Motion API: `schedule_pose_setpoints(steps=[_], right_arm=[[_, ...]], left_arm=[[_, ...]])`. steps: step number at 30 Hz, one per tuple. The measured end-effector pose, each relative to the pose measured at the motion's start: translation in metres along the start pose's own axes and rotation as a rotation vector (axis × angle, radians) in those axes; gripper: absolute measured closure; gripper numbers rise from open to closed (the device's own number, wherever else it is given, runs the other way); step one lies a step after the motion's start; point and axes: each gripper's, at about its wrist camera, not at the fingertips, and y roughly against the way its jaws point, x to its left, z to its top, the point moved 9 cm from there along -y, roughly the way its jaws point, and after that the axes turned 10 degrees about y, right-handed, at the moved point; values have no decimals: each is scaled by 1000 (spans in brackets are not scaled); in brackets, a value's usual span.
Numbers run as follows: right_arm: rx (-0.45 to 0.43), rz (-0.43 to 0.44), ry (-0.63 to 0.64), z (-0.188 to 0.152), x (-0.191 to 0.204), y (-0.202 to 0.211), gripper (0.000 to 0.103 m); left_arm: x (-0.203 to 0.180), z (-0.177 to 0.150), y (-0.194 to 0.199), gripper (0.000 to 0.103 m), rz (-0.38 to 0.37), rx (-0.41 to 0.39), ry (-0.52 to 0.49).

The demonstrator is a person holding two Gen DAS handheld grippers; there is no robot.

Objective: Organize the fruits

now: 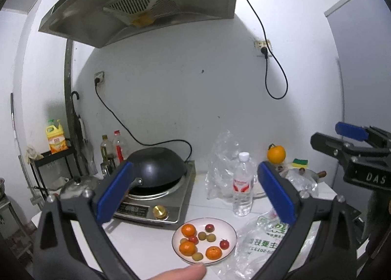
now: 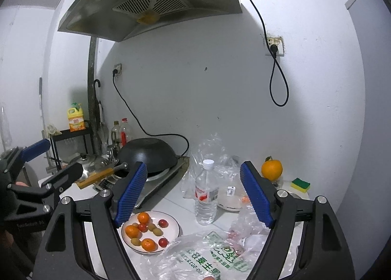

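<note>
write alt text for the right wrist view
Open blue-padded right tongs hover over a white countertop, above a white round plate of small orange, red and green fruits. A clear plastic water bottle and crumpled printed plastic bag lie nearby.

Water bottle beside fruit plate

Mostly bits getting blocked here. In the left wrist view the blue pad sits in front of the stove's front left corner and the wok's handle. The green print on the plastic bag is cut by folds and the bottom edge, so it's unreadable. The water bottle label is too small to read too. The left side of the plate disappears behind the right gripper's finger. Whatever's inside the crumpled clear bag is just a blur.
</note>
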Motion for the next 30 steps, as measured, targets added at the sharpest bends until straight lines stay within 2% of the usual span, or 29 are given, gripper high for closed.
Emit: schedule_pose_setpoints(steps=[30], right_arm=[[30, 12, 33, -3, 12, -11, 22]], left_arm=[[5, 1, -6, 1, 4, 1, 38]])
